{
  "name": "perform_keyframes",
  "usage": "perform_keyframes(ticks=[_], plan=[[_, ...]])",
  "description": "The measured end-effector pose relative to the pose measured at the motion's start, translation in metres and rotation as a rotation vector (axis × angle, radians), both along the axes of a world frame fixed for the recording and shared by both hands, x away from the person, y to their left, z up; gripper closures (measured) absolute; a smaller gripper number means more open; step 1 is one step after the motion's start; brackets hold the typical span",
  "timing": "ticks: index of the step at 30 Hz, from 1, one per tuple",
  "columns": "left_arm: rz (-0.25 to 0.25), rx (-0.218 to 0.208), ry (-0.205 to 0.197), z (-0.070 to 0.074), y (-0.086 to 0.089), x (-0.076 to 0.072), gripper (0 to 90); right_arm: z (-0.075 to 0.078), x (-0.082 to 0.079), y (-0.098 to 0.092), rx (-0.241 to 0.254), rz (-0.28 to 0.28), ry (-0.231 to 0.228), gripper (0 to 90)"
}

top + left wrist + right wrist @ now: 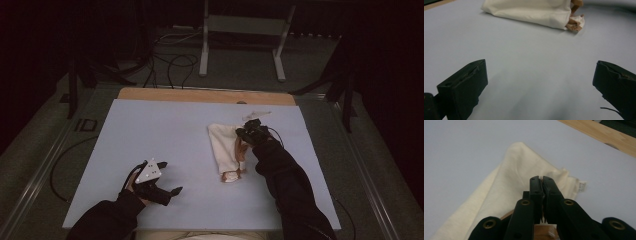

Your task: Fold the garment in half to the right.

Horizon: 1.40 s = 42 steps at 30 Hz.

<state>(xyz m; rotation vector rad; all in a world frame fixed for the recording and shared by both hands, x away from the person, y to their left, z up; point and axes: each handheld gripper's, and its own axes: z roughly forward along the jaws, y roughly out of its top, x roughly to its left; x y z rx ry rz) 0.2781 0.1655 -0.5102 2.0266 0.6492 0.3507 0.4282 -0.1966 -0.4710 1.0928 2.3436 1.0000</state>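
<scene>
High view shows a soft cream cloth bag [226, 146] lying flat on the pale grey table top [165, 130], a little right of the middle, with something brown and crinkly [231, 176] poking out of its near end. The right gripper [248, 133] sits over the far right edge of the bag. In the right gripper view its two black jaws are pressed together at the tips, and a thin bit of the bag's cloth seems to be pinched between them, though the bite is too small to be sure. That is the first thing that could go wrong: if the pinch has only a tiny fold, the cloth may slip out when the hand lifts. If the hand lifts too fast, the brown stuff may slide out of the open end and land on the table top. A small white tag [582, 186] sticks out at the bag's corner, and a grab on that alone might not hold. The left gripper [170, 177] rests well to the left of the bag, with its jaws wide apart and nothing between them, so it is not holding the bag down; the bag may drag or swing. A wooden strip [205, 96] runs behind the bag at the far edge. Black cables [172, 62] and a grey metal stand [242, 30] lie on the floor beyond it. Nothing lies between the left gripper and the bag.
</scene>
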Motion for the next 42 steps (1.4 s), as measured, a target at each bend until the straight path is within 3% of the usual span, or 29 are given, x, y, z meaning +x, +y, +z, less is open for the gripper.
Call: perform_keyframes(ticks=[6,7,12,17,27,32,34,35,36,37,39,42], plan=[[0.021,0.000,-0.022,0.000,0.003,0.001,1.0,-0.004,0.000,-0.013,0.002,-0.029,0.005,86.0],[0.025,-0.002,-0.033,0.000,0.004,0.001,1.1,-0.007,0.000,-0.017,-0.001,-0.037,0.006,82.7],[0.031,-0.010,-0.034,-0.001,0.005,0.002,1.1,-0.012,0.003,-0.027,0.002,-0.067,0.022,82.2],[0.032,-0.005,-0.035,-0.002,0.004,0.002,1.1,-0.024,0.005,-0.035,-0.011,-0.076,0.055,86.8],[0.033,-0.002,-0.032,-0.002,0.004,0.002,1.1,-0.025,-0.007,-0.044,0.006,-0.106,0.029,86.7],[0.031,-0.001,-0.031,-0.003,0.003,0.002,1.1,-0.039,-0.008,-0.047,0.001,-0.116,0.073,85.9],[0.031,-0.001,-0.029,-0.003,0.003,0.002,1.1,-0.048,-0.006,-0.047,-0.016,-0.128,0.093,82.0],[0.030,0.002,-0.027,-0.004,0.003,0.003,1.1,-0.049,-0.005,-0.047,0.003,-0.133,0.095,81.1],[0.030,0.002,-0.027,-0.004,0.003,0.003,1.1,-0.049,-0.005,-0.047,0.003,-0.133,0.095,81.1],[0.028,0.002,-0.023,-0.005,0.003,0.003,1.1,-0.049,-0.004,-0.048,0.021,-0.127,0.110,75.2],[0.026,0.006,-0.023,-0.005,0.002,0.003,1.1,-0.046,-0.003,-0.048,0.000,-0.127,0.112,71.8],[0.025,0.001,-0.024,-0.005,0.002,0.002,1.1,-0.041,-0.002,-0.049,0.008,-0.127,0.107,68.6]])
